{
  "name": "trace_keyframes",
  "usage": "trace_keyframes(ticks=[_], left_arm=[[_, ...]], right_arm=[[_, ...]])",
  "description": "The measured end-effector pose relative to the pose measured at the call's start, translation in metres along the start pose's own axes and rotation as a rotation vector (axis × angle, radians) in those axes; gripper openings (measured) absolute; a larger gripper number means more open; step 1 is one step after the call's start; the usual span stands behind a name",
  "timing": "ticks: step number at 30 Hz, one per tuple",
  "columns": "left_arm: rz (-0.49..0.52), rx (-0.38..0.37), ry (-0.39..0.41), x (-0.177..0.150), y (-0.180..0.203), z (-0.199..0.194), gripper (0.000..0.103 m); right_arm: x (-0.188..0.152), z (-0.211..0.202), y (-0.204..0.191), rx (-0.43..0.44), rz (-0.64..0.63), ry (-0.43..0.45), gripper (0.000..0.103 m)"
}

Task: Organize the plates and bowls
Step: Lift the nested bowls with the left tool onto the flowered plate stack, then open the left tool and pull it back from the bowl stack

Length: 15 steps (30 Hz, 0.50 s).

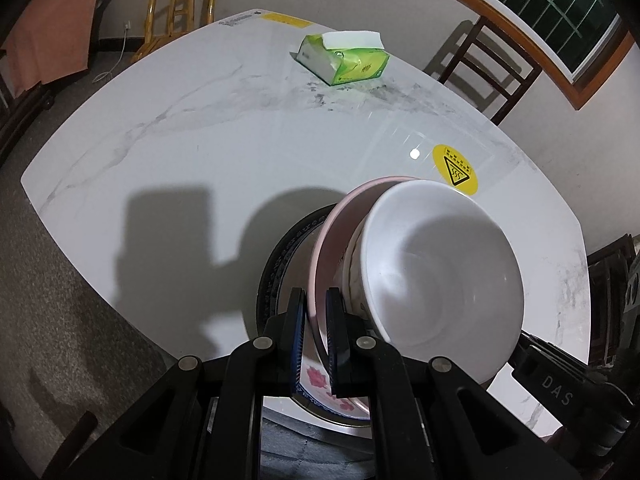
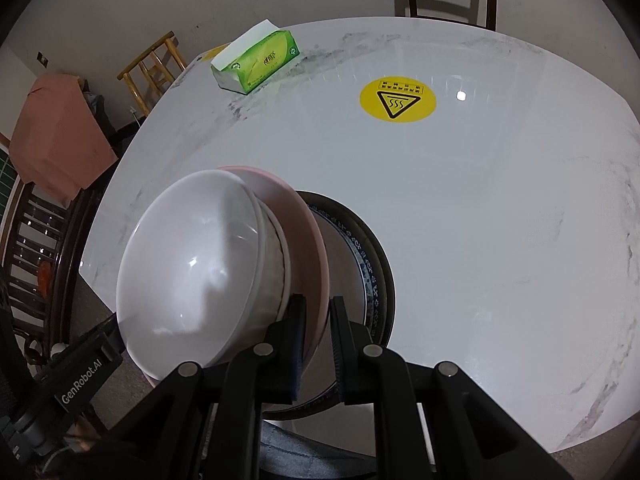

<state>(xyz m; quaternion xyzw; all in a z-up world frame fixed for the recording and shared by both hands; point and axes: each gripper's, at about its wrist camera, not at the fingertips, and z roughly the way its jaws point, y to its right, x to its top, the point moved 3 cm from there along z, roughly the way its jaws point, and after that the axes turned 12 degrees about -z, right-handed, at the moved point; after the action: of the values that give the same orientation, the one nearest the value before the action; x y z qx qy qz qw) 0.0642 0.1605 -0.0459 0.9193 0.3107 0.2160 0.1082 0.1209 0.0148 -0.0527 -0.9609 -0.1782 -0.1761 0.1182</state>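
Black fingers of the left hand-held gripper (image 1: pixel 316 320) fill the bottom of its view, clenched on the near rim of a pink plate (image 1: pixel 336 232), one pad on each face of the rim. That plate carries a white bowl (image 1: pixel 436 264), which seems to sit inside a second, patterned bowl, though only a sliver of it shows. From the other side, the right hand-held gripper (image 2: pixel 318 320) is likewise clamped on the pink plate's (image 2: pixel 308 240) rim, with the white bowl (image 2: pixel 188 264) just to the left of its fingers. Each gripper's body shows at the edge of the other's view, so the two grip opposite sides of the same plate. Under the pink plate lies a larger plate (image 1: pixel 288 240) with a dark, blue-patterned rim and pink flowers, resting on the white marbled counter (image 1: pixel 180 152) near its front edge; whether the pink plate touches it is hard to tell. Farther back on the counter sit a round yellow warning sticker (image 2: pixel 397 100) and a green tissue box (image 2: pixel 256 64), both well apart from the stack. Wooden chairs (image 1: pixel 180 4) stand around the counter.
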Motion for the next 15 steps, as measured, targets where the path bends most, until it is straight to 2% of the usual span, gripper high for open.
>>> trace_keyframes(ticks=[11,15], left_arm=[[0.028,0.003,0.032,0.001,0.002,0.0017,0.006],[0.042,0.016,0.045,0.0015,0.0014,0.001,0.011]], right_arm=[[-0.0011,-0.0001,-0.0003,-0.008,-0.008,0.017,0.016],[-0.0036,-0.0011,0.0032,-0.03,-0.005,0.014,0.028]])
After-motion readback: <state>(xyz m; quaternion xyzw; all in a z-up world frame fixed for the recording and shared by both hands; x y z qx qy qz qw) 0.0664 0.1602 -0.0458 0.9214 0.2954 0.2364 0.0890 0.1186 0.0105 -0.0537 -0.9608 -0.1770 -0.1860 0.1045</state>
